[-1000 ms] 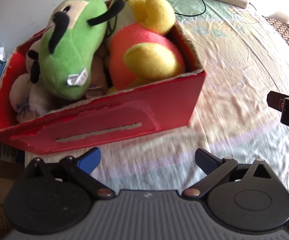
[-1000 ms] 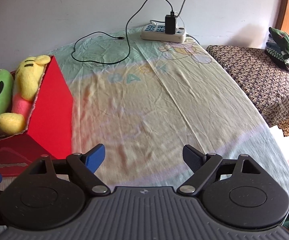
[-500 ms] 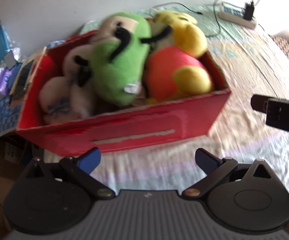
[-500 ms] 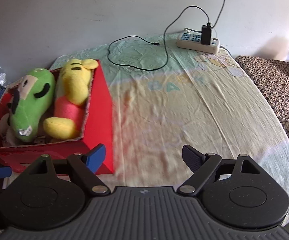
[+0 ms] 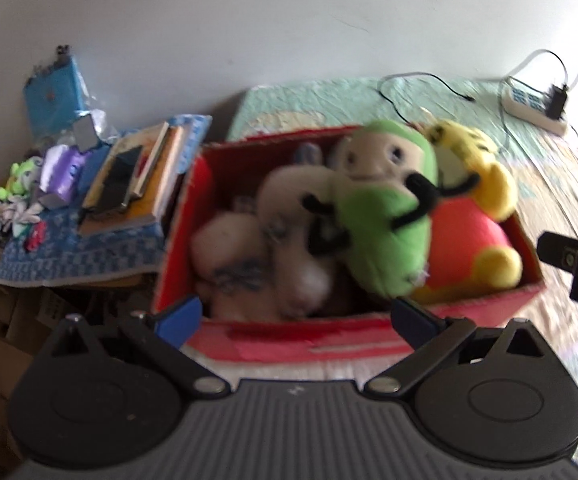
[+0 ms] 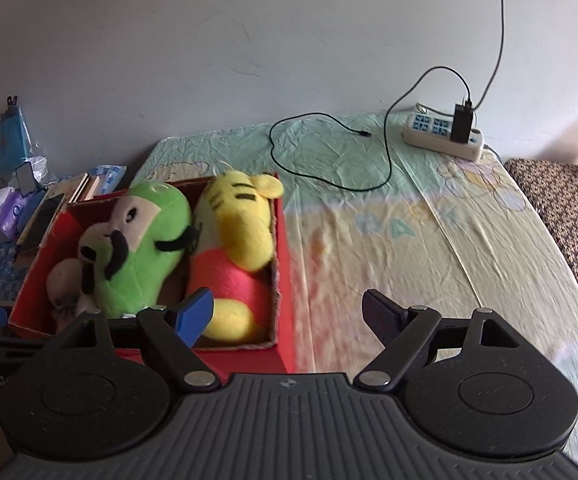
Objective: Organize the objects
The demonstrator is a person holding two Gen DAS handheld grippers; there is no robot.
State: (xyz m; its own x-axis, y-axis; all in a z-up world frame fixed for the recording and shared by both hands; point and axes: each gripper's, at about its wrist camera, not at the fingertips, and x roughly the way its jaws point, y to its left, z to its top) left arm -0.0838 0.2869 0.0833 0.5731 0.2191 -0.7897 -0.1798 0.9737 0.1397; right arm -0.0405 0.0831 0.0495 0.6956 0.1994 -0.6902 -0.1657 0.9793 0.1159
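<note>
**Both grippers spread and empty over the red box of soft toys**

Your left gripper (image 5: 295, 318) sits low at the near wall of the red box (image 5: 369, 350), pointing straight across it, its two blue-tipped fingers wide apart and holding nothing. Through that blurred view you look down into the box: the green plush (image 5: 381, 216) lies across the middle, the yellow and pink plush (image 5: 469, 220) fills the right end, and pale plush toys (image 5: 249, 252) crowd the left end.

Your right gripper (image 6: 287, 312) hangs beside the box's right near corner, tilted down toward the bed sheet (image 6: 429, 248), fingers likewise spread with nothing between them. Its left finger overlaps the box's near right corner in the picture; whether it touches, you cannot tell. In the left wrist view, part of this right tool juts in at the box's right side.

The box rests on the sheet at the bed's left edge. Beyond the box's left wall lies a stack of books (image 5: 137, 184) on a blue patterned cloth (image 5: 69, 256). Far behind the box, to the right, a power strip (image 6: 443, 138) lies by the wall with a black cable (image 6: 329, 148) looping over the sheet.
</note>
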